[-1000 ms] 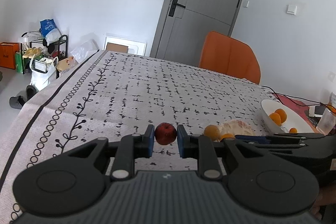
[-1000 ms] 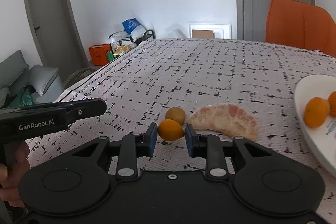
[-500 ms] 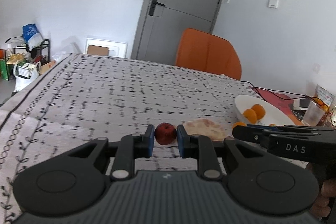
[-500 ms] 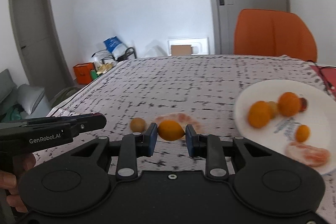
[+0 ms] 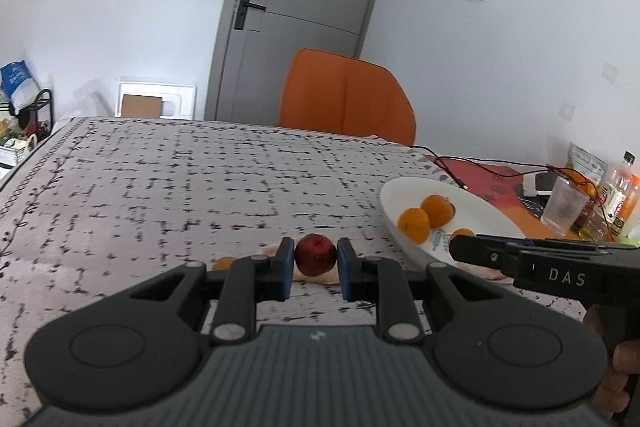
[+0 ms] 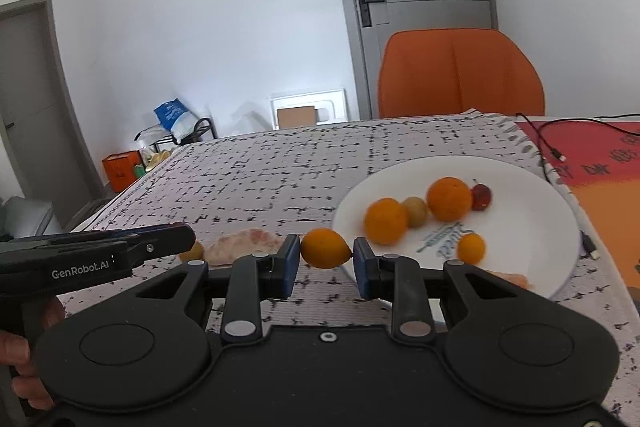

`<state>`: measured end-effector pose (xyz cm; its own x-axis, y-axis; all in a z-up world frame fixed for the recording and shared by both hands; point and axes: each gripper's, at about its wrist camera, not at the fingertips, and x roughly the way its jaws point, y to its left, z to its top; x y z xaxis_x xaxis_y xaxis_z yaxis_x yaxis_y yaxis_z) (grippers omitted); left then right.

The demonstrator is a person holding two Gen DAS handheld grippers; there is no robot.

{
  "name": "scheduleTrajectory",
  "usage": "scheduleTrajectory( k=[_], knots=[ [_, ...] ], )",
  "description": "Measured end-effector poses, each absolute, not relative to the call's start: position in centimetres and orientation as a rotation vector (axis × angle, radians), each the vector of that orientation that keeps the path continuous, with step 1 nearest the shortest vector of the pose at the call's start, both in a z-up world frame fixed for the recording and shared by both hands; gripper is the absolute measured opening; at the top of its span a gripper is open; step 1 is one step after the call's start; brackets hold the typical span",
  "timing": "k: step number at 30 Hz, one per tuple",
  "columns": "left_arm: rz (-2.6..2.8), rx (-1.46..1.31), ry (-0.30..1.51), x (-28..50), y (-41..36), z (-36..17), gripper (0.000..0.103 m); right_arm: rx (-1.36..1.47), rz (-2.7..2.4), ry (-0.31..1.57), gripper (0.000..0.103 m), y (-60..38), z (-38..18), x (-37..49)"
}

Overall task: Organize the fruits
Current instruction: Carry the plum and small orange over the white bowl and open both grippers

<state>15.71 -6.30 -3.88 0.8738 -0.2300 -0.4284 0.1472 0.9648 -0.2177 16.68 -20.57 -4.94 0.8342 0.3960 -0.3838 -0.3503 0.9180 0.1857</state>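
- Done: white plate (image 6: 560, 227) at right already carries several fruits.
- In hand: left tool (image 5: 312, 265) pinches a red fruit (image 5: 315, 254); right tool (image 6: 326, 261) pinches an orange fruit (image 6: 325, 248).
- Left: pomelo segment (image 6: 244, 251) and a small fruit (image 6: 192, 251) lie on the counter (image 6: 280, 167).

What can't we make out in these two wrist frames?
- Pale pink peeled citrus segment on the cloth, left wrist view: mostly hidden behind the left gripper and the small dark red round fruit it holds.
- Blue print on the white round plate, right wrist view: too small and blurred to read.
- Second pink segment on the plate's near rim: cut off by the right gripper, which holds a pointed orange fruit.
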Motion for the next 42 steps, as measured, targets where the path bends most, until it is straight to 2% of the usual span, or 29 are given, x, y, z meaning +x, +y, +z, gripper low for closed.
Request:
scheduleTrajectory(
  k=[27,32,39,42],
  knots=[
    [-0.316,-0.049,0.488,19.1,-14.5,-3.3,0.021,0.258,0.263,0.418,0.028,-28.8,-7.4,17.7],
    [-0.332,-0.032,0.493,19.6,-15.8,-3.3,0.021,0.283,0.24,0.407,0.032,-30.1,-7.6,17.8],
    [-0.34,-0.015,0.503,19.9,-16.9,-3.5,0.021,0.289,0.236,0.4,0.032,-31.1,-7.7,17.4],
    [-0.332,-0.002,0.497,19.8,-17.1,-3.4,0.025,0.294,0.237,0.402,0.032,-31.2,-7.8,17.2]
  ],
)
